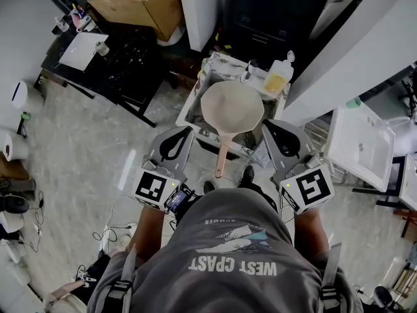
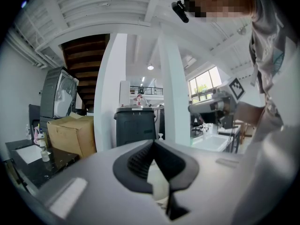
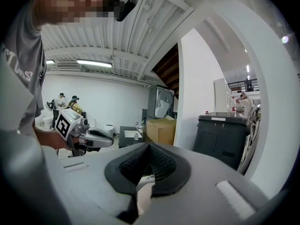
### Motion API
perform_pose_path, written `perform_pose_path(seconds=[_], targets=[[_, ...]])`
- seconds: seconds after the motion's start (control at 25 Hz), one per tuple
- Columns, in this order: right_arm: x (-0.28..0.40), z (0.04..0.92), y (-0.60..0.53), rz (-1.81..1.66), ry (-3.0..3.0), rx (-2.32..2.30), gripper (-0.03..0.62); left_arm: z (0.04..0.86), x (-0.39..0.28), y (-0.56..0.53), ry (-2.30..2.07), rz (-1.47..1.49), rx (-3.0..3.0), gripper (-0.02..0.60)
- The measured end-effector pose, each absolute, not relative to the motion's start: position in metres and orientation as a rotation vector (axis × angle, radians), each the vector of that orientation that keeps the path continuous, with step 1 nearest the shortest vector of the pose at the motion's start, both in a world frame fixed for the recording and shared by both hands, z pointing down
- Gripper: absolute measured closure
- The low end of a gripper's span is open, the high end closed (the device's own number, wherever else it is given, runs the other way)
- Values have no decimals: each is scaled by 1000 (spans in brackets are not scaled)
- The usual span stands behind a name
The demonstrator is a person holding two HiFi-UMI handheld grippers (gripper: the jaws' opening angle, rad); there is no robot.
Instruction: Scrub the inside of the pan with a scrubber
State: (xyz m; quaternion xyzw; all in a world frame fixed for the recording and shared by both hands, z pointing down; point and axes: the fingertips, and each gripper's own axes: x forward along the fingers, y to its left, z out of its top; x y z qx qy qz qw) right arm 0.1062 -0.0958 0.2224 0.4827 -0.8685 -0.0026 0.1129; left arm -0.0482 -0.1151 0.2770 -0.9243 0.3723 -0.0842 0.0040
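The left gripper has its jaws pressed together with nothing between the ribbed pads, and the right gripper is closed and empty in the same way. Both are held nearly level in front of the person's chest, the marker cubes towards the body and the tips pointing away. In the head view they sit on either side of the pan's handle, apart from it. The left tip is near the near left corner of the small sink, and the right tip is near its near right corner. The pan lies across the top of that sink with its pale inside facing up. Its bowl is over the middle, and the handle sticks out past the near edge towards the person. A bottle of yellow liquid stands at the sink's far right corner, just beside the pan's rim. Beyond the sink a white pillar rises, with a dark bin beside it and a cardboard box further off to the left.
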Motion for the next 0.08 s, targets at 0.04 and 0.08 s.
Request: perform_pose_path(seconds=[0.04,0.08], targets=[[106,223,-96,-6,-2548,1415,595,278,-49,-115,1168,-266,-2897,580],[105,224,-96,-5,-2548,1413,595,279,-49,-115,1169,-268,-2897,580]])
